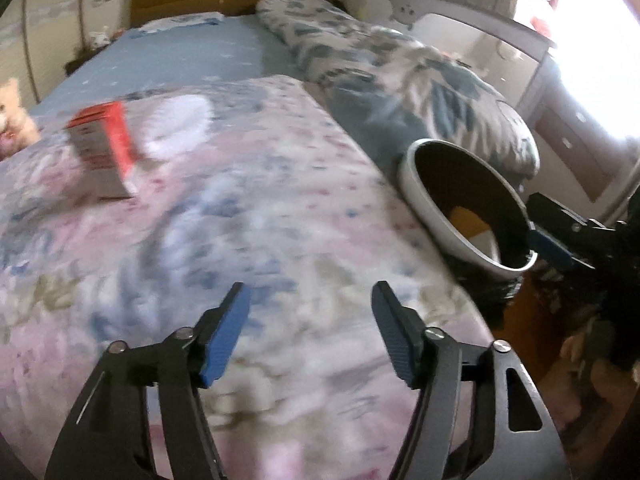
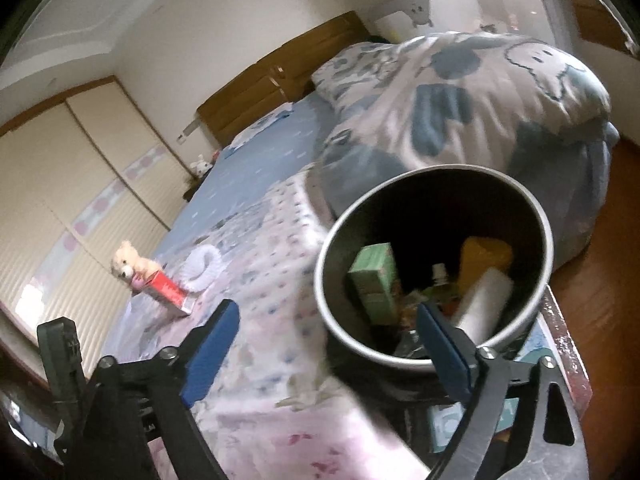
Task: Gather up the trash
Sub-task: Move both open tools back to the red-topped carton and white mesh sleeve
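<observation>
The bed point(image 1: 248, 208) carries a soft quilt, so items on it will sink slightly. The trash bin point(image 2: 434, 270) stands at the bed's edge, already part-filled. The red carton point(image 1: 106, 148) lies on the quilt, well apart from the bin (probably light, stiff, crushable); grip across its long flat sides. Left claw point(image 1: 311, 332) and right claw point(image 2: 332, 350) are both released, holding nothing.

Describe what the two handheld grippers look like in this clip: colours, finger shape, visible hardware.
Both match. The left gripper has black linkage arms with cut-out slots, silver pivot screws, and two flat tapered fingers faced with textured blue pads. The right gripper shows the same black frame, silver screws and blue pads. No cables or markings are legible. No sleeves can be made out.
</observation>
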Motion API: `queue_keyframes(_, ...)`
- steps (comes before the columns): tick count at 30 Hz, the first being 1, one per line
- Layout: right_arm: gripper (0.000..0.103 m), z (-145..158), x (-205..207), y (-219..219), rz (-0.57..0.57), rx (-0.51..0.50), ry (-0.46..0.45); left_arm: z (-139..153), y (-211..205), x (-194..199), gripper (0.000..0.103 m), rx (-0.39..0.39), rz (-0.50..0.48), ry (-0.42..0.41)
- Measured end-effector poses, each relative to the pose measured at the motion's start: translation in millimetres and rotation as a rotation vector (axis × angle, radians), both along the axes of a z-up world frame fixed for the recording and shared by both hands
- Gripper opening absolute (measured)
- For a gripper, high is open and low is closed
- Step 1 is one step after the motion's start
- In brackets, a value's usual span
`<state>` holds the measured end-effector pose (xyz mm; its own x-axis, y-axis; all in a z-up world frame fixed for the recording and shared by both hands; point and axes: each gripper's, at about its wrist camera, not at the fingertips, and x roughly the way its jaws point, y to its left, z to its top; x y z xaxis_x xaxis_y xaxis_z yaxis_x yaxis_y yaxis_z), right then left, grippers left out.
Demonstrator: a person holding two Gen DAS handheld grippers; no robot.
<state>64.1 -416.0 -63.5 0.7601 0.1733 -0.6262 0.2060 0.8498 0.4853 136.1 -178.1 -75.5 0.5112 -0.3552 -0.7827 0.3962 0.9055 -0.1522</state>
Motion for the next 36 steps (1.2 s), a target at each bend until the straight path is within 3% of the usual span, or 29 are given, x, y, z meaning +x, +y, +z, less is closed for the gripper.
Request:
queue_keyframes(16, 0.096, -6, 36, 78, 0.157, -0.016, 0.019, -7, 97, 13, 0.072, -0.004, 0.218, -0.005)
queue_keyframes(36, 0.096, -19, 76, 115, 0.239, -0.02, 0.04, -18, 123, 38, 0.074, 0.006, 0.283, 0.013)
